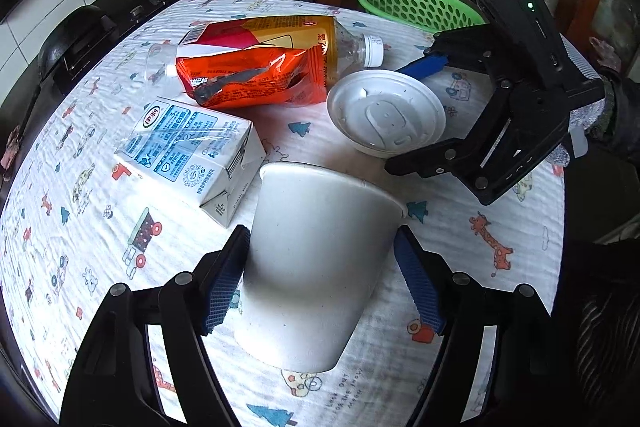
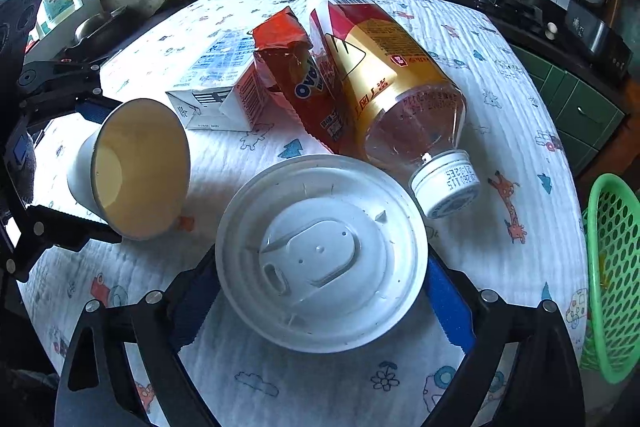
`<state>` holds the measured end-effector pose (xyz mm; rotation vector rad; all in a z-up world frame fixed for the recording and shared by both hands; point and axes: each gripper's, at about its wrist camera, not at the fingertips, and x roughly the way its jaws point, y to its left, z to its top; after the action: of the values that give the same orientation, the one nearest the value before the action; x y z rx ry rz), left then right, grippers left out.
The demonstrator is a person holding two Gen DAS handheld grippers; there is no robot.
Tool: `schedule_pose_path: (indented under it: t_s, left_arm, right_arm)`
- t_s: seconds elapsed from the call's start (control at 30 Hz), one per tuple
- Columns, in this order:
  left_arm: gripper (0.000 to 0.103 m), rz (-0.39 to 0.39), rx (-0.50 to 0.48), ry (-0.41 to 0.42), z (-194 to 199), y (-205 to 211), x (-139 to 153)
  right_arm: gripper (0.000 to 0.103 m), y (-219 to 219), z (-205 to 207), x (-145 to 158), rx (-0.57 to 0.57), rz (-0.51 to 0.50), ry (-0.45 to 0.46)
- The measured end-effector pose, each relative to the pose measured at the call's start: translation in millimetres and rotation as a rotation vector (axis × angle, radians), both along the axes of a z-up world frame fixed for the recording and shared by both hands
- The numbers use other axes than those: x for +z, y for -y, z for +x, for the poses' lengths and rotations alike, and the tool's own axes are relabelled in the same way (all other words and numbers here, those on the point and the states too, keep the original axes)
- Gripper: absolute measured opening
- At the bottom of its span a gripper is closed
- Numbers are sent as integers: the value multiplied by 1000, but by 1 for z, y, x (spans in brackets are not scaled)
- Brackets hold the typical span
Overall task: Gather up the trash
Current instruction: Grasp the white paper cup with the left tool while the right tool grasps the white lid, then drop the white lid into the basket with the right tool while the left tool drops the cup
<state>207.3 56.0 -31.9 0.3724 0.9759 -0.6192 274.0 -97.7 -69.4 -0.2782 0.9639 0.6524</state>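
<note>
Risk, left side: the white paper cup (image 1: 316,267) between my left tongs (image 1: 320,283) is thin-walled and tilted, mouth pointing away from me. Too hard a squeeze would likely crush it; too light, and it could slip out as I lift.
Risk, right side: the round white plastic lid (image 2: 322,253) is flat and shallow. My right tongs (image 2: 320,291) meet only its thin rim, so I judge it could flip or skid away as they close.
Risk, crowding: my two tongs work close together, so they could bump on the way to the basket.
Left tongs: spread to about the cup's width. The left pad touches the cup wall; the right pad looks just beside it. I cannot tell whether the grip is firm yet.
Right tongs: spread wide, one blue pad on each side of the lid's near rim. I cannot tell if either pad touches it.
Other trash: beyond both tongs lie a blue-and-white milk carton (image 1: 188,155), a crumpled orange foil snack wrapper (image 1: 248,79) and a clear plastic bottle with a gold-and-red label (image 1: 288,43), the wrapper leaning on the bottle.
Destination: a green perforated plastic basket (image 2: 612,279) sits at the bench edge, to the right of my right tongs.
Bench: covered by a white cloth with cartoon prints (image 1: 100,227).
</note>
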Motion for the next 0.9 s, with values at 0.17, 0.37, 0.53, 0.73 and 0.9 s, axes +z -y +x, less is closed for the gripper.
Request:
schedule_pose_path:
  t_s: [0.17, 0.37, 0.53, 0.73, 0.9]
  left_arm:
    - [78, 4, -4, -11, 4, 3, -2]
    - [79, 13, 11, -30, 8, 6, -8]
    - [72, 0, 35, -20, 9, 7, -8]
    - [71, -26, 51, 5, -1, 14, 6]
    - [71, -73, 67, 18, -4, 25, 22]
  right_arm:
    - [90, 4, -5, 2, 1, 21, -1]
    - [90, 16, -14, 13, 0, 65, 2]
    - [90, 34, -23, 26, -21, 100, 15]
    - [90, 82, -23, 49, -106, 130, 69]
    - [90, 147, -2, 62, -244, 122, 97]
